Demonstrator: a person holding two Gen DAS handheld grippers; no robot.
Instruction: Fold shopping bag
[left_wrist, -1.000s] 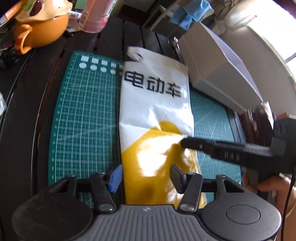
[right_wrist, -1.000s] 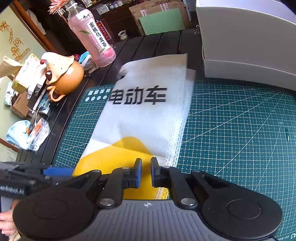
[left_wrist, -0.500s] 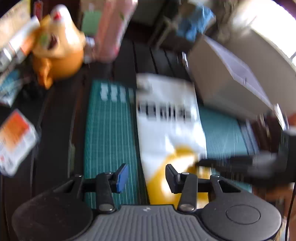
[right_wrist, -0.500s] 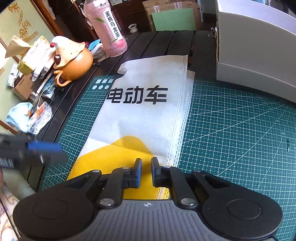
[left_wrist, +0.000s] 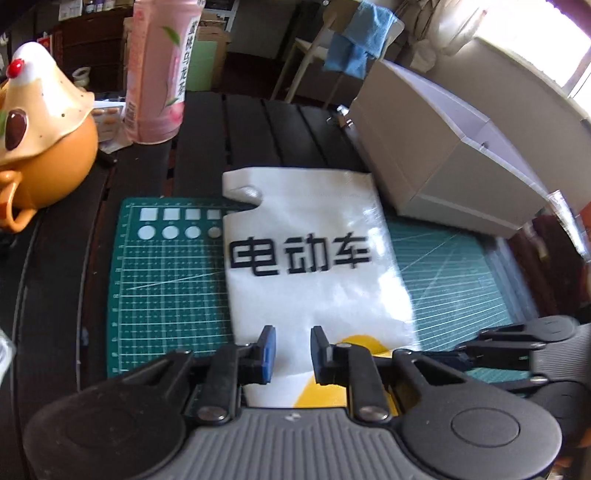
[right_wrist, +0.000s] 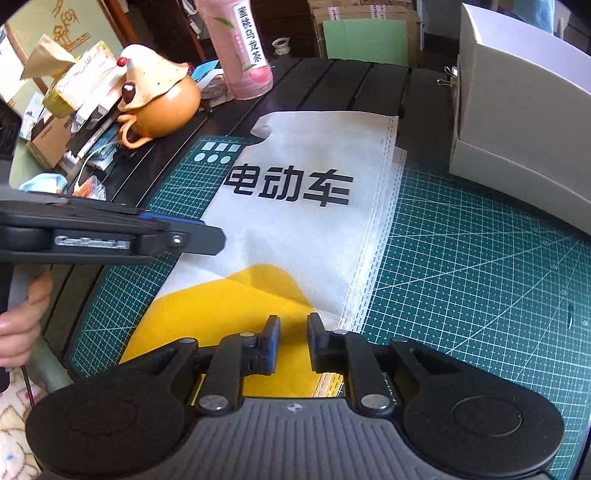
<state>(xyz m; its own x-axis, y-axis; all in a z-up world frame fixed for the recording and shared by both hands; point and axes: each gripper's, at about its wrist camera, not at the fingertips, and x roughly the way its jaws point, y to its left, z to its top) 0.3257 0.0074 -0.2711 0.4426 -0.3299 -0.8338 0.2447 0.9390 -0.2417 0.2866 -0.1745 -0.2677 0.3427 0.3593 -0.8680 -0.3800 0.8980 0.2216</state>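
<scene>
Two grippers: both over the near end of the bag, each seen in its own wrist view and in the other's.
Left gripper (left_wrist: 289, 352): jaws a narrow gap apart, nothing between them; white cloth shows through the gap. In the right wrist view it (right_wrist: 207, 238) comes in from the left, side-on, its tip over the bag's left edge; whether it touches the cloth cannot be told.
Right gripper (right_wrist: 292, 345): jaws also parted by a narrow gap, empty; yellow cloth shows below. In the left wrist view it (left_wrist: 461, 360) lies low at the right, near the bag's right edge.
Hand (right_wrist: 20, 325): grips the left tool's handle at the left border.
Bag (right_wrist: 306, 229): flat on the mat, long side running away from the cameras. White non-woven cloth with three black characters across it, a yellow patch at the near end, a handle cutout at the far left corner. A stitched layer sticks out along the right edge. The far end runs past the mat onto the table.
Mat (right_wrist: 480, 258): green, gridded, on the table.
Table (left_wrist: 277, 129): dark slats.
Box (right_wrist: 517, 110): white, at far right, just beside the bag's far corner.
Teapot (right_wrist: 159, 99): orange with a cream lid, far left, well apart from the bag.
Bottle (right_wrist: 240, 48): pink, behind the teapot.
</scene>
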